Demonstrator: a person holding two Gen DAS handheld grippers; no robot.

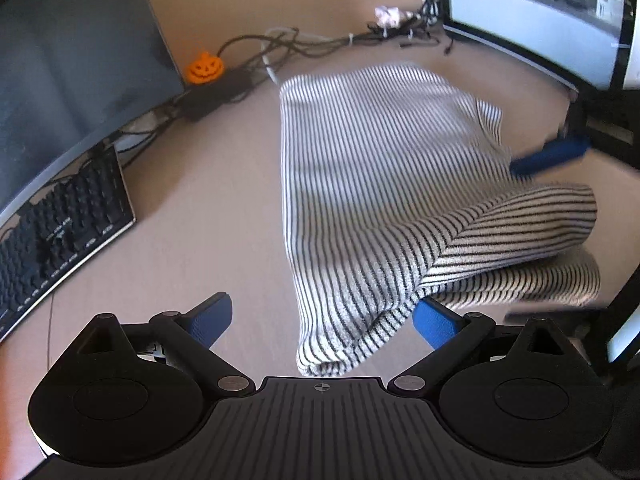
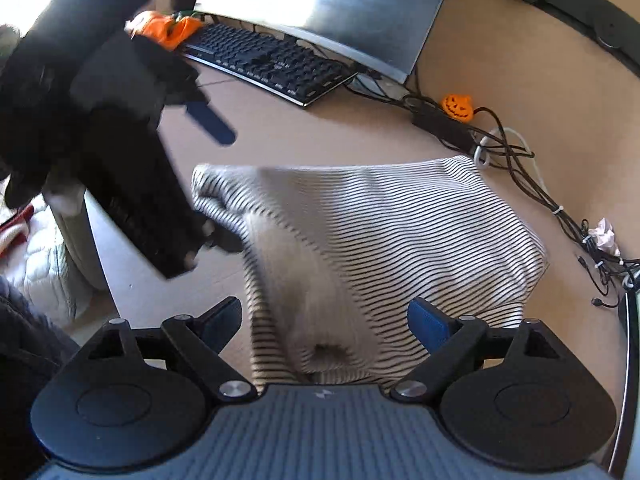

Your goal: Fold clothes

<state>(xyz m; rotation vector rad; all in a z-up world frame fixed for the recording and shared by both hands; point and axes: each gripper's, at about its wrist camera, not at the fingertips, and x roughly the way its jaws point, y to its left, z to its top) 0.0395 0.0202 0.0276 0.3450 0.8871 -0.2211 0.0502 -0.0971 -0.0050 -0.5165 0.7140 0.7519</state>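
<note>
A white garment with thin black stripes (image 1: 360, 168) lies on the tan desk, partly folded over; it also shows in the right wrist view (image 2: 380, 232). My left gripper (image 1: 324, 320) is open, its blue fingers spread on either side of the garment's near corner, which hangs between them. My right gripper (image 2: 326, 320) is open too, with a bunched edge of the garment between its spread fingers. The right gripper's blue finger (image 1: 548, 156) shows at the garment's far right edge in the left wrist view. The left gripper (image 2: 208, 120) shows as a dark blurred shape in the right wrist view.
A black keyboard (image 1: 60, 232) and a monitor (image 1: 72, 60) stand at the left of the desk. An orange pumpkin toy (image 1: 205, 67) and a tangle of cables (image 1: 320, 40) lie behind the garment. Another monitor (image 1: 540, 12) stands at the right.
</note>
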